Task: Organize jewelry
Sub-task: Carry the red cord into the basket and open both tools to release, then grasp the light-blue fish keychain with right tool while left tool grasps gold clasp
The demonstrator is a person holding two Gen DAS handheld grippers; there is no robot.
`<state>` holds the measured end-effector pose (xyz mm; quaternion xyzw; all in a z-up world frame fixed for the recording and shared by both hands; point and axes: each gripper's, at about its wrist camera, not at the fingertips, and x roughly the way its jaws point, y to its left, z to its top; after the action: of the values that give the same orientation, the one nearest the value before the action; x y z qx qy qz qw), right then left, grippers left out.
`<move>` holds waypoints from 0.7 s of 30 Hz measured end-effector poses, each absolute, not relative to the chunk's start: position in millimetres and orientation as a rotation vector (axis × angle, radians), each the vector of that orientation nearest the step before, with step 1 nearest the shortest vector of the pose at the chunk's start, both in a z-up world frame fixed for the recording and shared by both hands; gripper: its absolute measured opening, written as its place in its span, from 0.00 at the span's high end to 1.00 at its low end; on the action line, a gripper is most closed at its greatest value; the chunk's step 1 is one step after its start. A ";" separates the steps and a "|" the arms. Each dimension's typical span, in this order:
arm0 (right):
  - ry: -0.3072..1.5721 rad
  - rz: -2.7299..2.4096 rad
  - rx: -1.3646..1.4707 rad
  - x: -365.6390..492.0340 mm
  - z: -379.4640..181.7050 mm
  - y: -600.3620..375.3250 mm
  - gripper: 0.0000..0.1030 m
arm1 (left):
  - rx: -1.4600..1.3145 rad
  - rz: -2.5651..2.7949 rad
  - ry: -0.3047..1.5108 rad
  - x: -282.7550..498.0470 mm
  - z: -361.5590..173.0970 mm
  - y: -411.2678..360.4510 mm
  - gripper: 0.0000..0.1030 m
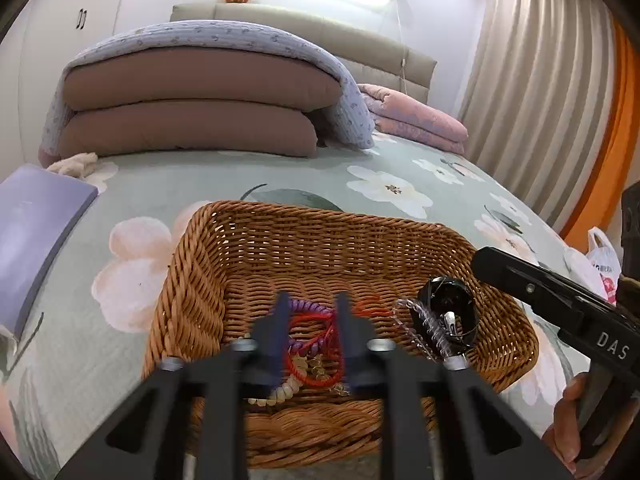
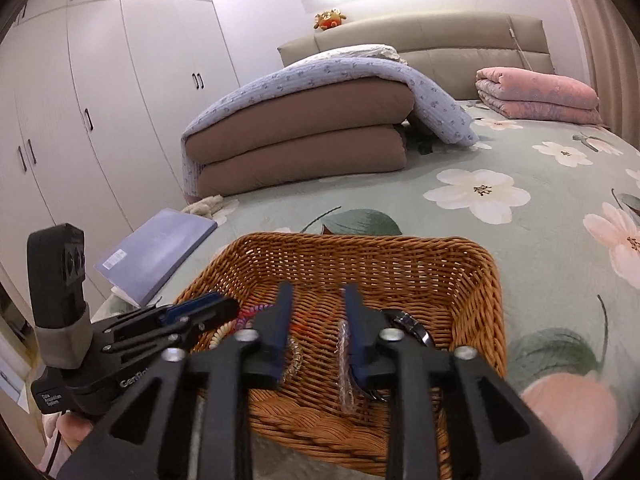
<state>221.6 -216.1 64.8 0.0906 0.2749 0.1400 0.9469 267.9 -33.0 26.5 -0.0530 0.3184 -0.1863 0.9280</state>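
Jewelry lay heaped in the wicker basket [image 1: 320, 240] on the bed. Left tongs [image 1: 310, 320] hung spread over the red cord [image 1: 320, 328] at 6 o'clock; right tongs [image 2: 316, 320] hung spread above the clear spiral band [image 2: 344, 360]. A good grasp would probably isolate one strand before closing.

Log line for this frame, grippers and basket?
left gripper: open, over red cord | right gripper: open, over clear coil | basket: on bed, holds jewelry

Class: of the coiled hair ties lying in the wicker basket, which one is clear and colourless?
The clear spiral hair tie beside the black watch, right of the left gripper; the purple coil and cream coil are coloured.
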 end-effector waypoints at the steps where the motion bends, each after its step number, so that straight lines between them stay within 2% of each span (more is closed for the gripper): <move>1: 0.556 0.282 0.187 220.3 64.9 -217.9 0.64 | -0.112 -0.379 0.640 264.5 28.4 -31.2 0.51; 11: 0.512 0.244 0.171 187.2 75.1 -226.1 0.64 | -0.191 -0.418 0.567 228.4 48.2 -13.1 0.49; 21: 0.501 0.211 0.110 91.8 81.9 -239.2 0.64 | -0.132 -0.492 0.516 138.4 81.3 -8.6 0.49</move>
<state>91.8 -239.2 81.9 0.0542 0.2473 0.1040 0.9618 138.4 -8.6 81.3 -0.0648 0.2523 -0.2405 0.9350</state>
